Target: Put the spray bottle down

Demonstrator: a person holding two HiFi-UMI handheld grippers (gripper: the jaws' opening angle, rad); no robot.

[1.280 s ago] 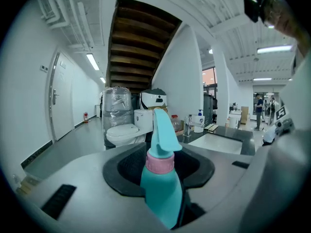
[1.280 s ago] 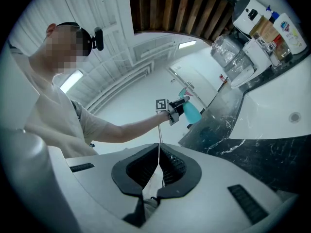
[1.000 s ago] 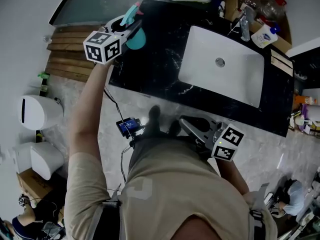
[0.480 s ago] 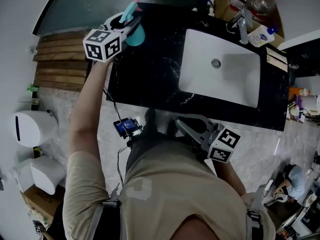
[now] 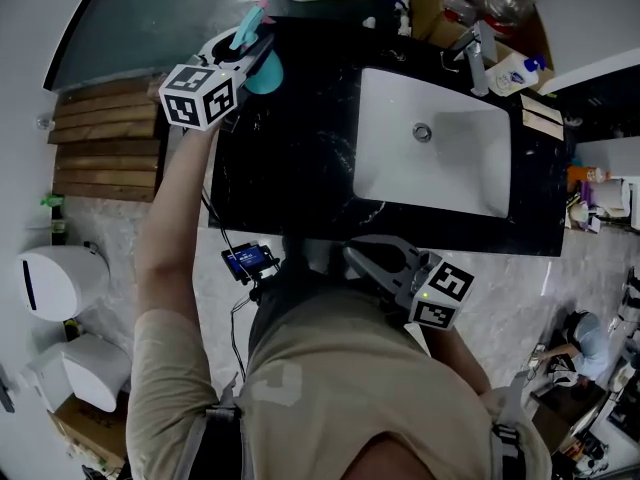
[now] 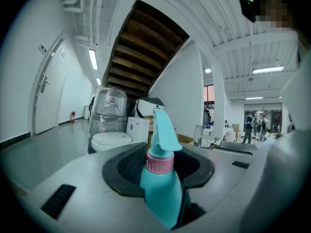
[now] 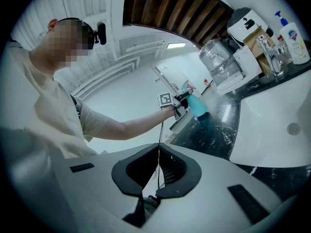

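A teal spray bottle (image 6: 162,188) with a pink collar and teal trigger head stands upright between the jaws of my left gripper (image 6: 160,178), which is shut on it. In the head view the left gripper (image 5: 250,53) holds the spray bottle (image 5: 266,72) over the far left corner of the black countertop (image 5: 290,138). The right gripper view shows the spray bottle (image 7: 198,104) from the side above the counter. My right gripper (image 5: 362,256) is shut and holds nothing, close to my body at the counter's near edge; its jaws meet in the right gripper view (image 7: 158,171).
A white sink basin (image 5: 432,154) with a tap (image 5: 472,60) is set in the counter's right half. A soap pump bottle (image 5: 516,68) stands behind it. A wooden slatted mat (image 5: 105,138) and white bins (image 5: 60,278) lie on the floor at left. A wrapped toilet (image 6: 109,125) stands ahead.
Both grippers have shifted a little across the view with the whole scene; the left one still holds the bottle over the counter's far left corner. Neither gripper's jaws have changed.
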